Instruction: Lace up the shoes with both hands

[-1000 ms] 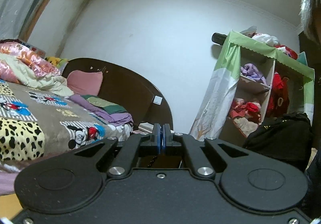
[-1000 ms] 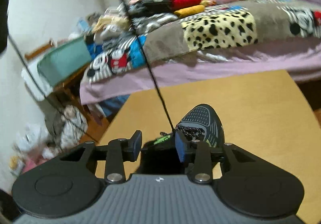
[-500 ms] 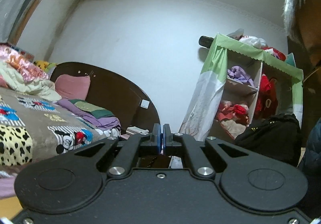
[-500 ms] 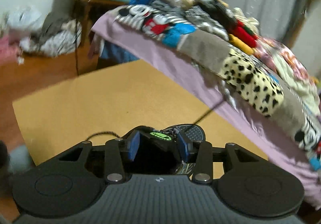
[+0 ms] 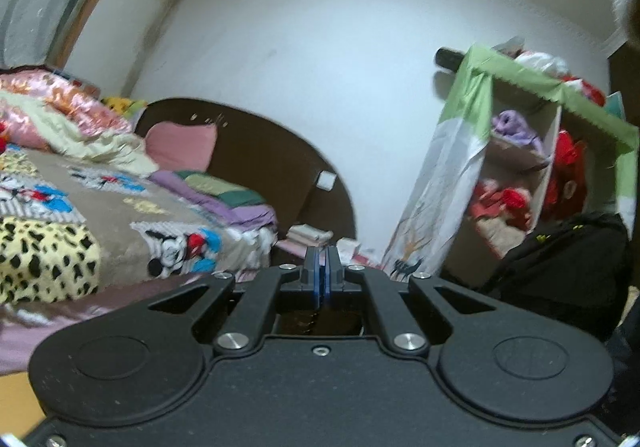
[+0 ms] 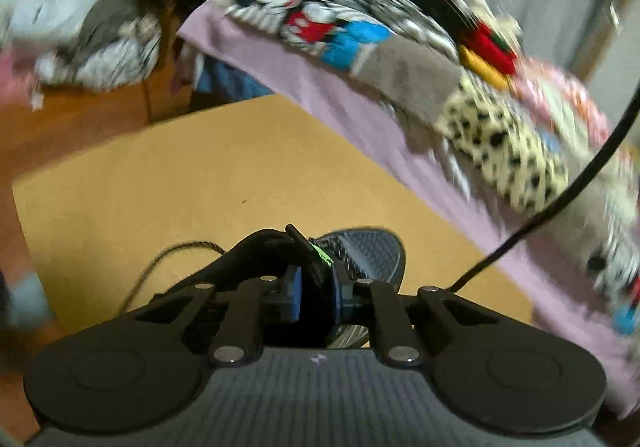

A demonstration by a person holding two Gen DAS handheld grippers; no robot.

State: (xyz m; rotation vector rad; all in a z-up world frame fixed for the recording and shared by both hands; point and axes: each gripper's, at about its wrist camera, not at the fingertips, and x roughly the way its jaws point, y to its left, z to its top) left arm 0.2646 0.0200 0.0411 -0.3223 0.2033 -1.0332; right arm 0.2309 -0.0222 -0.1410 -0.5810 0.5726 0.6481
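Both claws level: left claw point(image 5: 322, 273) closed; right claw point(image 6: 316, 293) parted around shoe point(image 6: 360, 259)

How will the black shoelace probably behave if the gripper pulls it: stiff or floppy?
Probably floppy: the loose shoelace lies in a soft curve on the table beside the shoe. It looks thin and braided, so it may slip from the right gripper unless pinched firmly. Pulling hard might drag the shoe, which seems light.
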